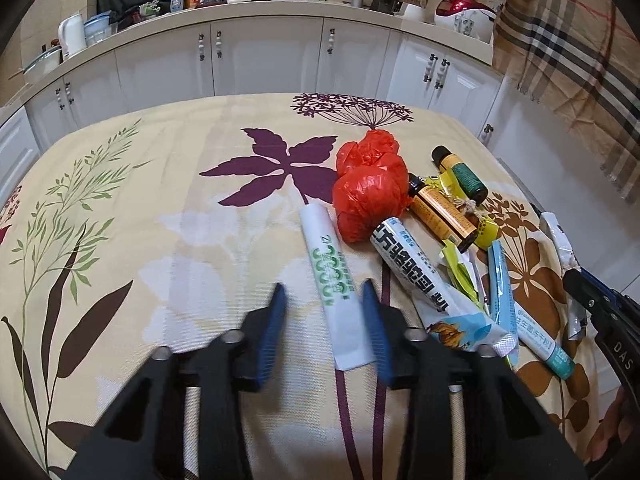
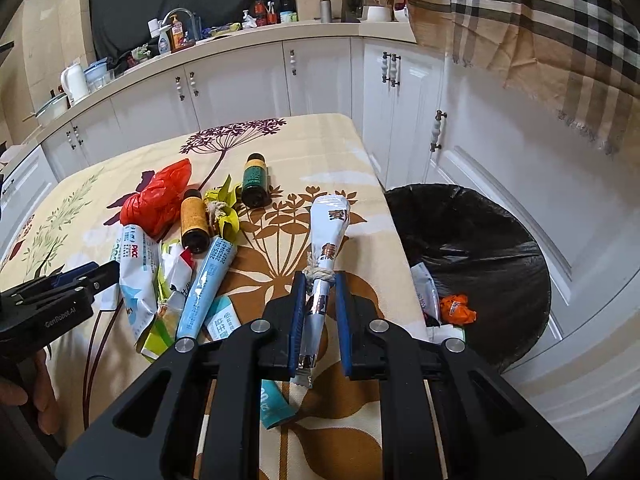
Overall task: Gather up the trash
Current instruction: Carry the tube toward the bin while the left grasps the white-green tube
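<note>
On the flowered tablecloth (image 1: 160, 208) lies a heap of trash: a red plastic bag (image 1: 368, 192), two brown bottles (image 1: 442, 212), and several printed packets. My left gripper (image 1: 324, 284) is open, straddling a white packet with green print (image 1: 326, 264) that lies on the cloth nearer the right pad. My right gripper (image 2: 321, 276) is shut on a rolled white wrapper tied with string (image 2: 330, 220), held over the table's right edge. Beside that edge stands a bin lined with a black bag (image 2: 480, 248), with an orange crumpled scrap (image 2: 458, 308) inside.
White kitchen cabinets (image 1: 264, 60) and a cluttered counter run behind the table. A plaid cloth (image 2: 540, 32) hangs at the upper right, above the bin. The left gripper (image 2: 80, 280) and a hand show at the left edge of the right wrist view.
</note>
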Action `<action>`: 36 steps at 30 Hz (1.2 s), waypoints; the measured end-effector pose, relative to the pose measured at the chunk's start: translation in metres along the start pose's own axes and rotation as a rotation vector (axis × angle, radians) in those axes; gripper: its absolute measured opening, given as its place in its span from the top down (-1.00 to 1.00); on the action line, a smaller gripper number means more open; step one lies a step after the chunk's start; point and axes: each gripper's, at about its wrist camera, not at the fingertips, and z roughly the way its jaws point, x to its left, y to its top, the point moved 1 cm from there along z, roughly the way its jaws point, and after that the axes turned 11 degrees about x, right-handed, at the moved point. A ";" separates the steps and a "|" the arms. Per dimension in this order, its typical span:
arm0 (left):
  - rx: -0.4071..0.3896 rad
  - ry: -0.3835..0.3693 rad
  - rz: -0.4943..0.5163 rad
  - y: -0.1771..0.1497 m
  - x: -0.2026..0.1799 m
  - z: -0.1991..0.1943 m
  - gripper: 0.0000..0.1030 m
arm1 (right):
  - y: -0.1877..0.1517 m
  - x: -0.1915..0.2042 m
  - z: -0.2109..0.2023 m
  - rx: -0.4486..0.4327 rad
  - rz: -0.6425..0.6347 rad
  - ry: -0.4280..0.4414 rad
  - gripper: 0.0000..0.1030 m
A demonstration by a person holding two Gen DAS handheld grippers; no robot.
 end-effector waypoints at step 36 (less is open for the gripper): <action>-0.224 -0.126 0.154 0.023 -0.075 -0.054 0.69 | 0.017 -0.054 -0.036 -0.161 0.063 -0.131 0.72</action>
